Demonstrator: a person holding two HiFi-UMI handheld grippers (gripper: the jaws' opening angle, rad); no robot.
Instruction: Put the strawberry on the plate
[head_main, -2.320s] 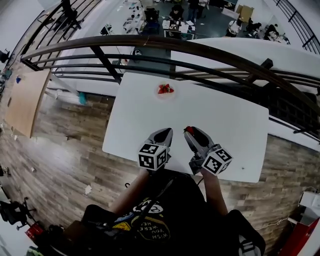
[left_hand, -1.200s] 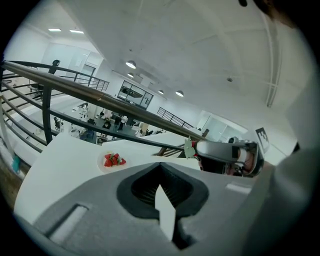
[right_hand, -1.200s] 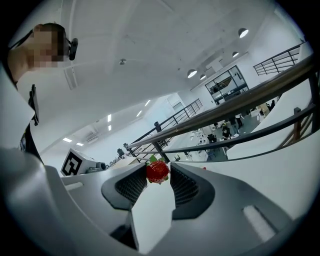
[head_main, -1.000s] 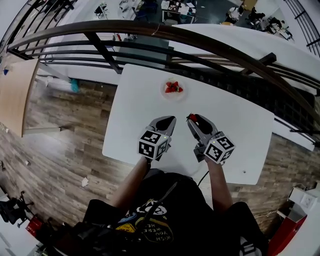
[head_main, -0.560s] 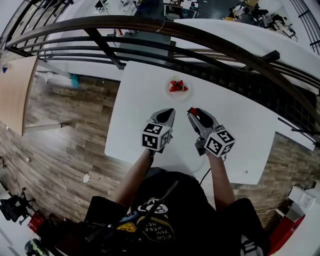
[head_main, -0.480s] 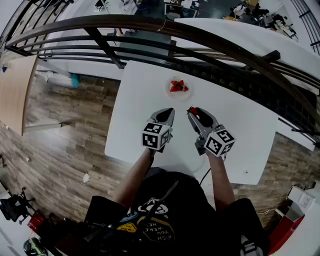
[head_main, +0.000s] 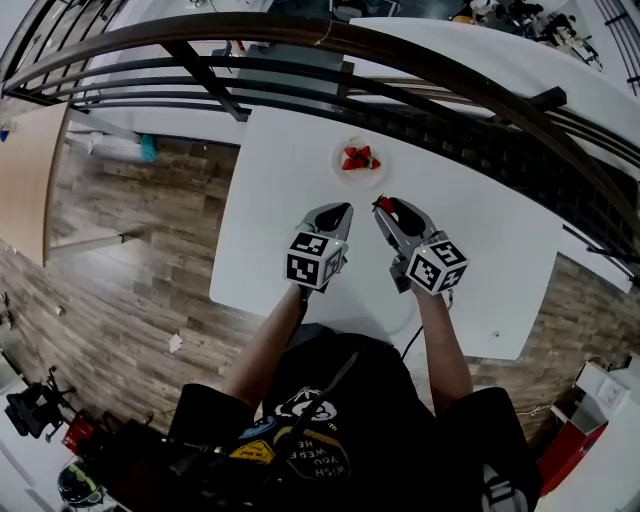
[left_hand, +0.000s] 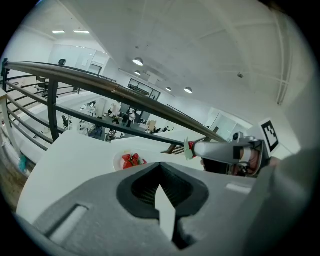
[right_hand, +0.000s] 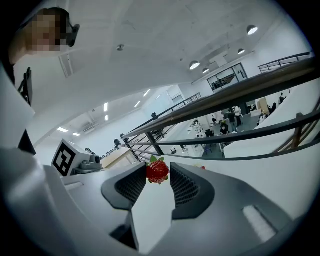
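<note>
So at this point the right gripper (head_main: 386, 207) had its jaws clamped on the strawberry (right_hand: 157, 171), but only right out at the very tips, with most of the ribbed pads behind it bare. That was my main worry: a grip that shallow on a rounded, soft berry looked like it could squirt out forward with any wobble, or get bruised if squeezed harder. The berry was up off the white table (head_main: 275, 215), close to the plate (head_main: 360, 178) but not over it yet. The plate looked small and shallow, and it already had a few strawberries (head_main: 360, 158) piled in the middle. So letting go from too high or off-centre could've bounced the new one off those and sent it rolling. The plate also sat near the far edge of the table by the railing, so a runaway berry might've gone over. The left gripper (head_main: 339, 211) was fully closed with nothing in it, parked just beside the right one, so a sideways swing could've bumped it.
</note>
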